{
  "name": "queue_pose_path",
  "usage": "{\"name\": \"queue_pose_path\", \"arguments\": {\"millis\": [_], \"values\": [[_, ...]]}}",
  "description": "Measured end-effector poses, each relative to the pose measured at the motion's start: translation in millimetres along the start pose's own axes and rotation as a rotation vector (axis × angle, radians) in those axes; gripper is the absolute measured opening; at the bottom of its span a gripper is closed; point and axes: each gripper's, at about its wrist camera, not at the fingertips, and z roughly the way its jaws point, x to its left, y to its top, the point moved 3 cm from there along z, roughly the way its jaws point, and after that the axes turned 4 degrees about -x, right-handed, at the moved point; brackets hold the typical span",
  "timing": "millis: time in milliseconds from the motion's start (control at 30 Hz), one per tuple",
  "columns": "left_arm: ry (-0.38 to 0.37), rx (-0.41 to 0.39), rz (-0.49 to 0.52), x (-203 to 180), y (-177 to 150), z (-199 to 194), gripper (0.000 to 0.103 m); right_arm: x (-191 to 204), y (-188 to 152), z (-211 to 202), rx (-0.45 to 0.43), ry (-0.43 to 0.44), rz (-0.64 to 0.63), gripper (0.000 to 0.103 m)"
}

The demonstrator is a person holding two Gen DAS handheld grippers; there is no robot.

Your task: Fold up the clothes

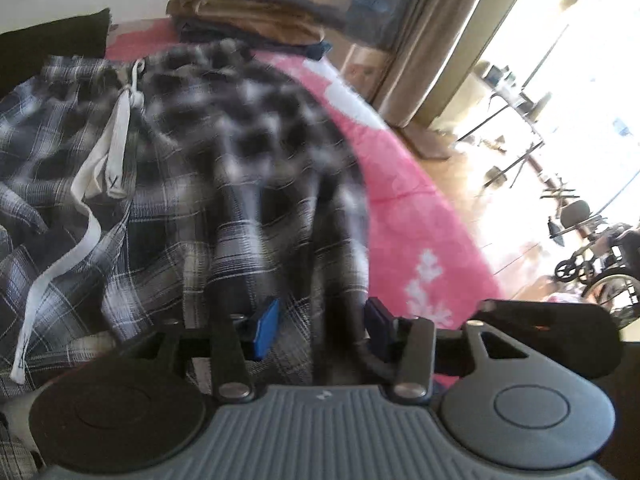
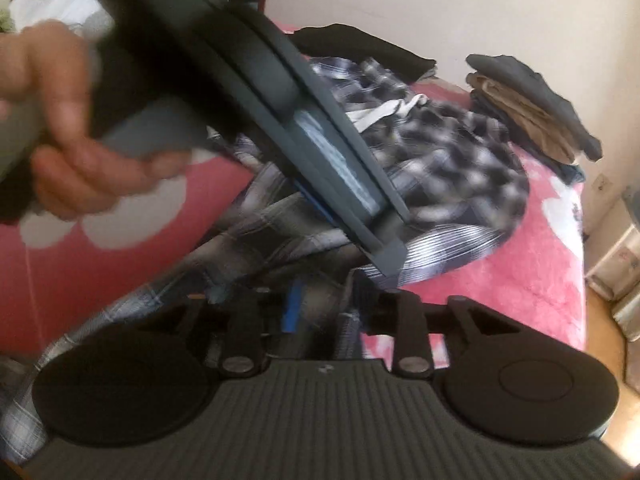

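Black-and-white plaid shorts (image 1: 180, 208) with a white drawstring (image 1: 116, 136) lie crumpled on a pink flowered blanket (image 1: 412, 200). My left gripper (image 1: 322, 326) hangs low over them, its blue pads (image 1: 266, 328) apart, with plaid cloth lying in the gap and nothing pinched. In the right wrist view the same shorts (image 2: 440, 152) spread behind my right gripper (image 2: 324, 314), which is also open over a fold of the cloth. A hand (image 2: 72, 120) holds the left tool across that view, and its blue pad (image 2: 316, 205) sits near the fabric. The far cloth is blurred.
A stack of folded dark and tan clothes (image 1: 248, 20) sits at the back of the bed, seen also as the folded stack (image 2: 532, 116). A black garment (image 2: 360, 50) lies beyond the shorts. The bed edge drops to a wooden floor (image 1: 460, 184), with a wheelchair (image 1: 608, 272) by the bright window.
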Motion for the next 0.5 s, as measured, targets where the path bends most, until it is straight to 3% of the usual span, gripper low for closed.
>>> {"name": "queue_pose_path", "arguments": {"millis": [33, 233, 400, 500], "values": [[0.003, 0.001, -0.001, 1.5, -1.2, 1.4, 0.044, -0.5, -1.1, -0.9, -0.002, 0.004, 0.004, 0.042], [0.010, -0.004, 0.021, 2.4, -2.9, 6.0, 0.044, -26.6, -6.9, -17.2, -0.019, 0.035, 0.120, 0.048], [0.008, -0.006, 0.026, 4.0, -2.6, 7.9, 0.044, -100.8, -18.8, -17.6, -0.050, 0.083, 0.523, 0.047], [0.010, -0.010, 0.038, 3.3, -3.3, 7.4, 0.044, -138.2, -30.4, 1.8, -0.057, 0.093, 0.724, 0.040]]}}
